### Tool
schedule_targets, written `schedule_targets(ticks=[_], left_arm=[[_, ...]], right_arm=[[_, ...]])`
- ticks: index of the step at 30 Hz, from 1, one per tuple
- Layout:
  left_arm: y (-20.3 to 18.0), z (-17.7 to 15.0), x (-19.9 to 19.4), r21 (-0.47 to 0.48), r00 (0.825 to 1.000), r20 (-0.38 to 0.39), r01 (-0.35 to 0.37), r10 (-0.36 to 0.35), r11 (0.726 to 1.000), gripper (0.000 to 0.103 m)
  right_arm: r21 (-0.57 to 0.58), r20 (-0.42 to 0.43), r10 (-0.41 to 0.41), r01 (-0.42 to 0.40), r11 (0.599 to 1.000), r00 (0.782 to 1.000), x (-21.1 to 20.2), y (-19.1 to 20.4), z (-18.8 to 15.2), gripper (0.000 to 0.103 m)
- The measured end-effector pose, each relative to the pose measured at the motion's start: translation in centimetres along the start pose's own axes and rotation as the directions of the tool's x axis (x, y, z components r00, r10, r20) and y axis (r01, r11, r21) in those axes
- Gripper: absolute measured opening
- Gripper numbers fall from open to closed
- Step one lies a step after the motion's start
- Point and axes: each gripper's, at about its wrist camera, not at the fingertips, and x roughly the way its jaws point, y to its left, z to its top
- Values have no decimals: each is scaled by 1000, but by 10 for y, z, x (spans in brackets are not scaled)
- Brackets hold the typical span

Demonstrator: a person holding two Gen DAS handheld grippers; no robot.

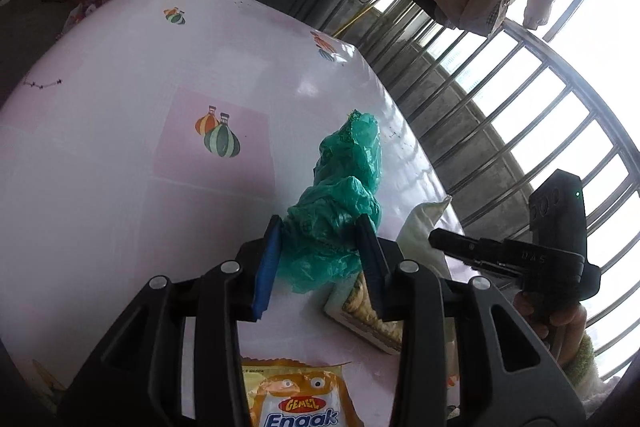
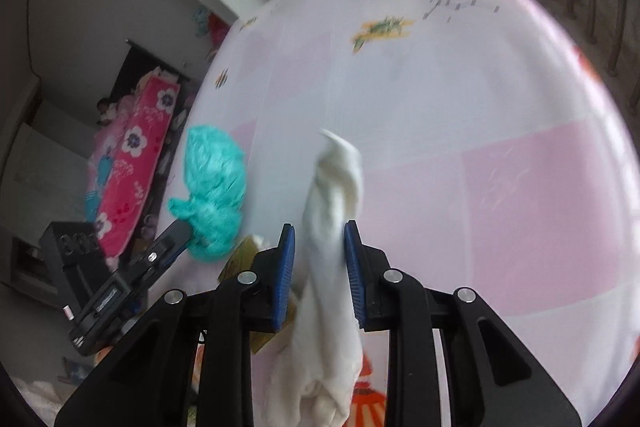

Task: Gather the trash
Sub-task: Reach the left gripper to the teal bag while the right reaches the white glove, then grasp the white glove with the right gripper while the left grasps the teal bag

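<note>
2 grippers, each clamped on 1 piece of trash. Left gripper [image 1: 320, 247]: 1 crumpled green plastic bag [image 1: 340, 195] pinched between its fingers, sticking out past the tips. Right gripper [image 2: 319, 251]: 1 white plastic bag [image 2: 332, 211] squeezed between the blue pads [image 2: 286, 267], hanging below them. Under the left fingers on the tablecloth [image 1: 120, 155]: 1 yellow snack wrapper [image 1: 296, 399] reading "GEMEZ Enaak", nearer the cam, and 1 biscuit pack [image 1: 360, 311] by the right-hand finger, text too small to read.
</note>
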Motion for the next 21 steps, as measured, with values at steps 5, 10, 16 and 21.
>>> schedule_targets(ticks=[5,10,16,21], left_arm=[[-8,7,-12,26,998,-5,-55,55,998,49],[-17,13,-22,69,998,21,-68,67,995,55],[-22,14,-19,84,995,9,-96,95,992,55],[-32,10,-21,91,985,42,-170,166,981,55]], right_arm=[[15,27,-36,36,999,999,-6,-2,5,47],[18,30,-69,68,998,997,-12,-5,0,50],[18,-40,-102,102,995,994,-8,-8,-10,50],[11,-93,-123,125,992,988,-6,-11,-15,50]])
